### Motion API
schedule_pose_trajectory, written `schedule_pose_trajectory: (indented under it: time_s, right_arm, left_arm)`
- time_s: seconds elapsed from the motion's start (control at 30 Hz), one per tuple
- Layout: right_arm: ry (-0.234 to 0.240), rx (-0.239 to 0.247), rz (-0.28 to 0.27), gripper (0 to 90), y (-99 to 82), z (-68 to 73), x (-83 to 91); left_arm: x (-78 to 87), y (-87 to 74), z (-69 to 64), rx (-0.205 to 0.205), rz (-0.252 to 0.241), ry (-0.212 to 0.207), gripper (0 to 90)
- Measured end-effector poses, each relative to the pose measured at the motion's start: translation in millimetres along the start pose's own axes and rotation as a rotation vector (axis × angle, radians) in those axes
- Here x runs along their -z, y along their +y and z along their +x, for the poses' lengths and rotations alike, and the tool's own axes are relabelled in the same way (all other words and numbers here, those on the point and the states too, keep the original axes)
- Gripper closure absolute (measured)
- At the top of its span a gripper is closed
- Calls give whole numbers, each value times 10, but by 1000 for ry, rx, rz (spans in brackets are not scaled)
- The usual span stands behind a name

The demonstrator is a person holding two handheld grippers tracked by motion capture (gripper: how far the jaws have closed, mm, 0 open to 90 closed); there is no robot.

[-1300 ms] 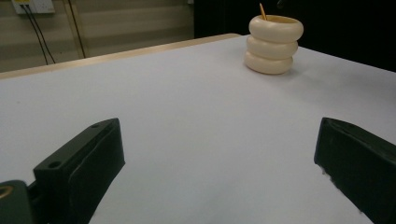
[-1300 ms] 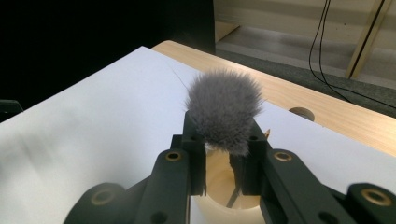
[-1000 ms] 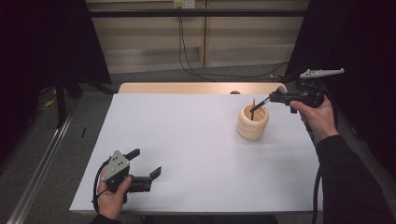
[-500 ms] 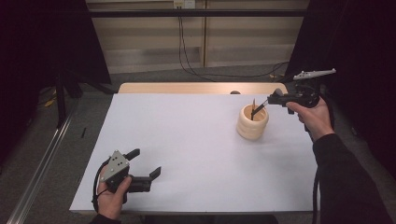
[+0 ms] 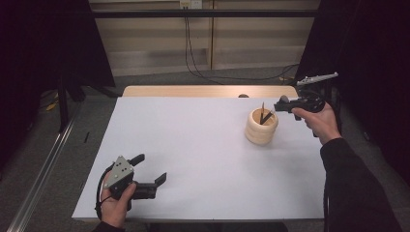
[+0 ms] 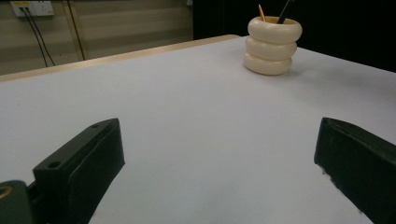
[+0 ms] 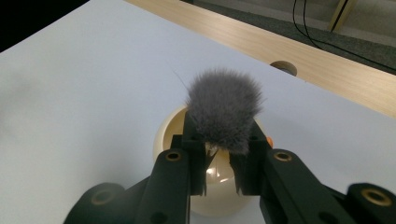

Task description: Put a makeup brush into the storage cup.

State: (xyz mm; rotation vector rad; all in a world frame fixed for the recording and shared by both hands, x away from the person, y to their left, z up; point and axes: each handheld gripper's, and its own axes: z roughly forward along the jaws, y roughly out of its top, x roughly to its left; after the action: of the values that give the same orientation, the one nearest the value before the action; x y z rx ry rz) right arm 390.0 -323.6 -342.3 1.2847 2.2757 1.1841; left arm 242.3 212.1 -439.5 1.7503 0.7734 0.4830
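Note:
A cream ringed holder (image 5: pixel 261 129) stands on the white table (image 5: pixel 193 140) at the right rear. My right gripper (image 5: pixel 276 110) is shut on a brush (image 7: pixel 224 112) with a fluffy grey head. The brush's dark handle (image 5: pixel 265 116) slants down into the holder (image 7: pixel 170 135). A thin orange pencil (image 5: pixel 263 107) also stands in the holder. My left gripper (image 5: pixel 150 168) lies near the table's front left corner, open, with nothing between its jaws. In the left gripper view the holder (image 6: pixel 273 46) is far ahead, with the pencil (image 6: pixel 261 11) and the dark handle (image 6: pixel 284 9) sticking out of it.
A bare wooden strip (image 5: pixel 208 91) runs along the table's far edge, with a round hole (image 5: pixel 243 95) behind the holder. Cables hang down the back wall. Dark curtains close in both sides.
My right gripper has shifted a little left and down toward the holder, and the brush handle sits lower in it. The left gripper has not moved.

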Motion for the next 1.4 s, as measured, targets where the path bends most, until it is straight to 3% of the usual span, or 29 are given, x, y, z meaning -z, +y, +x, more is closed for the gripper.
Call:
schedule_pose_trajectory:
  time_s: [0.8,1.4]
  right_arm:
    - [7,0,111,769,-67,34,-247]
    - [11,-26,108,768,-213,25,-398]
  left_arm:
    - [1,-2,5,0,-1,-6,14]
    - [0,-5,5,0,2,-2,15]
